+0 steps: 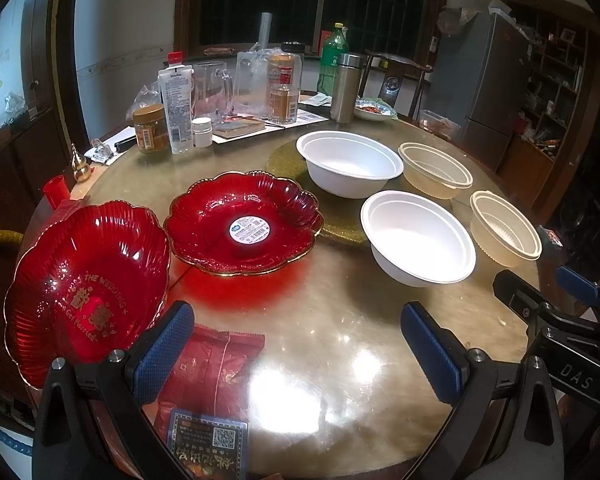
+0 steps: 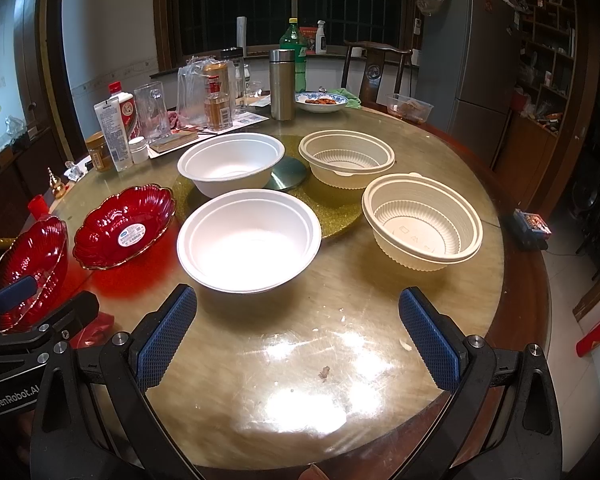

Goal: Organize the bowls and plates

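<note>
Ahead of both spread claws, six dishes sit unsorted on the round worktop (image 2: 380,320).

Left claw (image 1: 298,356) is wide apart and empty; the red wedding plate (image 1: 88,284) lies just off its left finger, tilted up at the worktop's edge, with the red scalloped plate (image 1: 244,222) farther ahead, their rims close or touching. Right claw (image 2: 298,340) is likewise spread and holds nothing; the near white bowl (image 2: 249,240) sits straight ahead of it, the far white bowl (image 2: 231,163) beyond, the near cream ribbed bowl (image 2: 422,220) ahead to its right and the far cream ribbed bowl (image 2: 347,158) behind that. Nesting like into like looks the sensible start: pinch one rim squarely, lift clear, lower centred into its twin, since thin disposable walls probably flex.
</note>
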`<action>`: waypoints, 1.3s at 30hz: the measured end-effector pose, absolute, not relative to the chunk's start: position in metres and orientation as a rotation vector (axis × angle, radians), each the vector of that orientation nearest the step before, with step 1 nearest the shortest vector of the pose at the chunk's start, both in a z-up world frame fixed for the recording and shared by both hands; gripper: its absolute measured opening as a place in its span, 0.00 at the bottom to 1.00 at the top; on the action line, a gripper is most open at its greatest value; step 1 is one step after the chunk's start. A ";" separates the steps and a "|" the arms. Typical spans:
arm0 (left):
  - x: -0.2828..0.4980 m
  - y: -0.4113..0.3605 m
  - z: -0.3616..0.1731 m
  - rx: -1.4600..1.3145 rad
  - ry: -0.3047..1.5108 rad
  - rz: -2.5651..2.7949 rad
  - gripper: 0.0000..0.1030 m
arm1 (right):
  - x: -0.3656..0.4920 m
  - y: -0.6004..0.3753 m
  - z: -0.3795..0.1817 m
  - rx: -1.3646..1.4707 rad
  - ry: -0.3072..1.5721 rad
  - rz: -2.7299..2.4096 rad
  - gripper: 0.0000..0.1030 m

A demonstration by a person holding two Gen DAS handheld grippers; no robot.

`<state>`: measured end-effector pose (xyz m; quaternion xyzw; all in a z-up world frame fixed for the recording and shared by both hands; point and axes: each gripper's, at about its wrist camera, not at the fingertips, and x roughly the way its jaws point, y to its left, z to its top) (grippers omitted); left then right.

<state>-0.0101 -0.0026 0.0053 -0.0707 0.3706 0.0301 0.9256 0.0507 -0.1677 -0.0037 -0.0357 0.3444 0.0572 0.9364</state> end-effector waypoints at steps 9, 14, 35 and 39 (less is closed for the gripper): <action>-0.011 -0.003 0.006 -0.144 0.762 0.065 1.00 | 0.051 -0.165 -0.004 -0.057 0.693 0.126 1.00; -0.026 0.017 0.013 -0.196 0.776 0.032 1.00 | 0.046 -0.163 -0.003 -0.026 0.721 0.204 1.00; -0.079 0.249 -0.015 -0.558 0.793 0.548 1.00 | 0.087 0.020 -0.053 0.413 1.134 0.868 0.95; -0.069 0.241 -0.017 -0.502 0.805 0.541 0.99 | 0.099 0.038 -0.054 0.455 1.162 0.877 0.93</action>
